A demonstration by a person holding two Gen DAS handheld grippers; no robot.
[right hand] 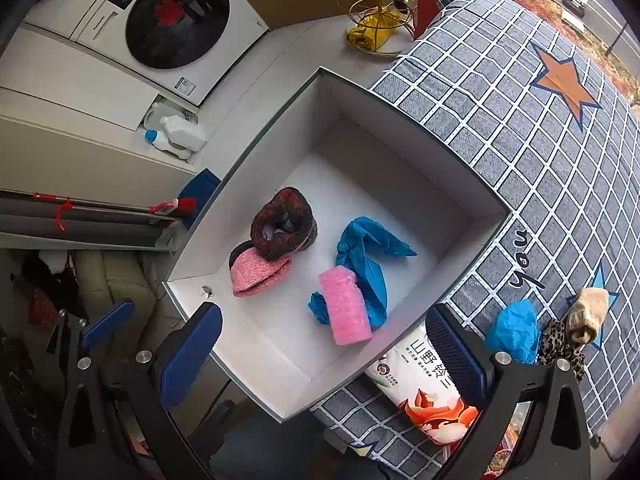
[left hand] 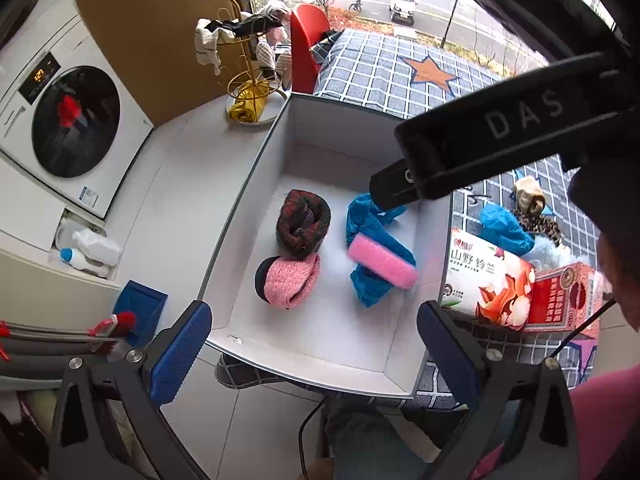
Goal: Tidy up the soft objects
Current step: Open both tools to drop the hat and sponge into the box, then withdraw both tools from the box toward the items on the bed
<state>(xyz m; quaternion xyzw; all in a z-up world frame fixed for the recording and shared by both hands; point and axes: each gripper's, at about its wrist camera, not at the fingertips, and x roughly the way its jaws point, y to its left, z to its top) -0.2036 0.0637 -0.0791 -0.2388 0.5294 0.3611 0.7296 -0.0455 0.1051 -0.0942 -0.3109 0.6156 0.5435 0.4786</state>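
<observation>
A white open box [left hand: 236,216] [right hand: 476,184] holds a dark red knit roll [left hand: 303,223] [right hand: 282,224], a pink knit roll [left hand: 290,282] [right hand: 256,272], a blue cloth [left hand: 370,224] [right hand: 366,252] and a fuzzy pink roll [left hand: 382,260] [right hand: 346,306] lying on it. My left gripper [left hand: 314,344] is open and empty above the box's near edge. My right gripper [right hand: 324,354] is open and empty above the box; its body [left hand: 480,148] shows in the left wrist view. On the checked cloth lie a blue cloth [right hand: 514,330] [left hand: 506,228], a leopard-print piece [right hand: 560,346] and a beige sock [right hand: 586,314].
A tissue pack [right hand: 428,384] [left hand: 486,280] lies by the box's right wall. A washing machine [left hand: 60,120] [right hand: 168,20], detergent bottles [right hand: 176,138], a gold rack [left hand: 250,80] with socks, a red chair [left hand: 306,48] and a blue bin [left hand: 140,308] stand to the left and back.
</observation>
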